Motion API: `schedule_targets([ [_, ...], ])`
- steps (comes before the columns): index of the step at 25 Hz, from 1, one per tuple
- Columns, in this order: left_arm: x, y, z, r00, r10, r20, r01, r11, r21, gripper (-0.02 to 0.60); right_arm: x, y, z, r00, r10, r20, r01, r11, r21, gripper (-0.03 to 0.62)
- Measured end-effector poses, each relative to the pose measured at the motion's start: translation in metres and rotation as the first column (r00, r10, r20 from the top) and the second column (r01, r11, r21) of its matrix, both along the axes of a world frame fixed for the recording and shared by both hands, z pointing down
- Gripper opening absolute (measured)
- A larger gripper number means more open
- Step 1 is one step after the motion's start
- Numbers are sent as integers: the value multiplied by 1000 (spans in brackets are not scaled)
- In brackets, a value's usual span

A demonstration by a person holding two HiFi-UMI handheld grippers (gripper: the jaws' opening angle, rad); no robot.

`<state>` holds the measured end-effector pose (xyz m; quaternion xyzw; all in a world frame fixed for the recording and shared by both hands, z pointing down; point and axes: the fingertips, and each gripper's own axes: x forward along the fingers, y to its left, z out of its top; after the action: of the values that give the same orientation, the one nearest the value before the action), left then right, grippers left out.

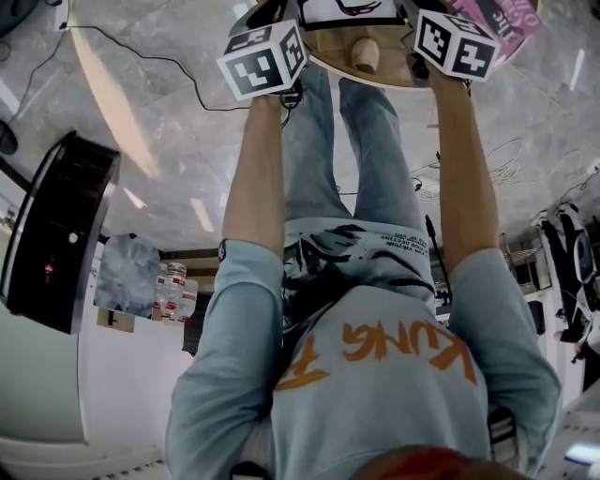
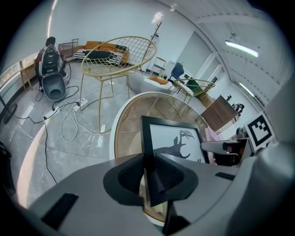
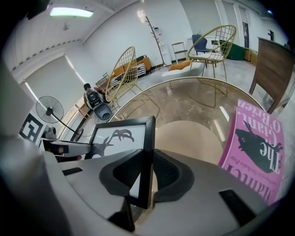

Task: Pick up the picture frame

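Observation:
The picture frame (image 2: 171, 142) is black-edged and holds a white print with a dark antlered silhouette. It stands upright over the round glass-topped table (image 2: 126, 129). My left gripper (image 2: 150, 177) is shut on the frame's left edge. My right gripper (image 3: 145, 177) is shut on the opposite edge of the frame (image 3: 117, 137). Each gripper view shows the other gripper at the far side of the frame. In the head view only a strip of the frame (image 1: 352, 7) shows at the top, between the two marker cubes (image 1: 264, 58).
A pink book (image 3: 256, 147) lies on the table (image 3: 193, 110) to the right of the frame. Yellow wire chairs (image 2: 117, 57) stand beyond the table, and cables (image 2: 60, 120) trail on the floor. A fan (image 3: 50, 110) and a wooden cabinet (image 3: 272, 64) stand further off.

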<state>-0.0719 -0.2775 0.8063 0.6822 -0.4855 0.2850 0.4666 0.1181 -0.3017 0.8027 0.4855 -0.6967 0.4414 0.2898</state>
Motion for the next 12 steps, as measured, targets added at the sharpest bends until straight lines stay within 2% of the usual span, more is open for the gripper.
schedule_targets([
  [2, 9, 7, -23, 1000, 6, -4, -5, 999, 32, 84, 10, 6, -21, 1000, -2, 14, 1, 1000, 23, 71],
  [6, 4, 17, -67, 1000, -14, 15, 13, 997, 77, 83, 5, 17, -60, 999, -14, 44, 11, 998, 66, 71],
  [12, 16, 26, -162, 997, -39, 59, 30, 987, 157, 83, 15, 27, -148, 995, -52, 83, 40, 989, 141, 71],
])
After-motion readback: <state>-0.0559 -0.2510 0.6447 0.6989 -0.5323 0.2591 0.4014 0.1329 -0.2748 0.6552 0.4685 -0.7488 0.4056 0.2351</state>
